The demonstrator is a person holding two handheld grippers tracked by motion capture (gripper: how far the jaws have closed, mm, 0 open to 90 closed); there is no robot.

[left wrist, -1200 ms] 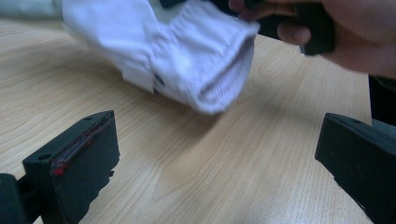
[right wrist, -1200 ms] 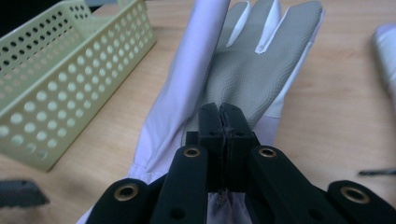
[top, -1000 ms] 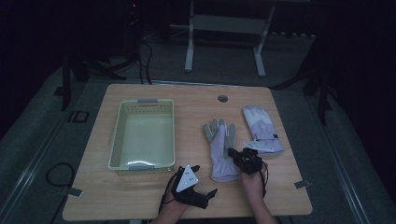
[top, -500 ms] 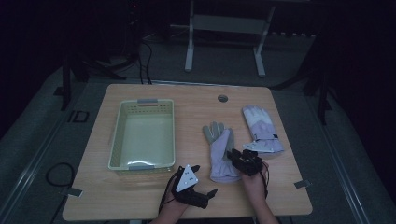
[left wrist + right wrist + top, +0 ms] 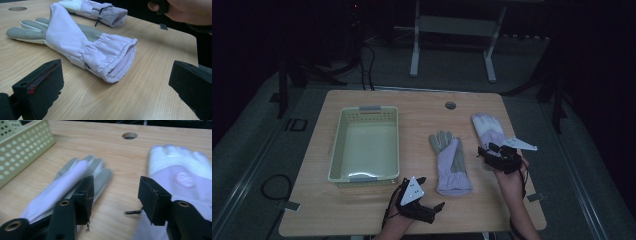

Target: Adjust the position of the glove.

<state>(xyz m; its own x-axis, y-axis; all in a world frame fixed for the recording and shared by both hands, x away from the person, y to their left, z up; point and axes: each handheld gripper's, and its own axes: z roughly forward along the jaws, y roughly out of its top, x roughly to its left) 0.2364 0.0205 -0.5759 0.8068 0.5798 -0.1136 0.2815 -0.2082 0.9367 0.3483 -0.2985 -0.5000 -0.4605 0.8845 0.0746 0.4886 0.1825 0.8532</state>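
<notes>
Right gripper [image 5: 493, 152] moved from folded glove [image 5: 451, 162] toward far glove [image 5: 488, 127], jaws just opening, empty; left gripper [image 5: 432, 192] open; basket [image 5: 339, 145] left.

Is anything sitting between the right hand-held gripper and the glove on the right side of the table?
Nothing visible. The right hand-held gripper, jaws open and just widened, hovers at the right glove, with bare table between the jaws.

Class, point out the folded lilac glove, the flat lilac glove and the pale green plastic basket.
Folded lilac glove [image 5: 451, 165], high view, folded back.
Flat lilac glove [image 5: 486, 128], high view, back of hand.
Pale green plastic basket [image 5: 337, 145], high view, left wall.
</notes>
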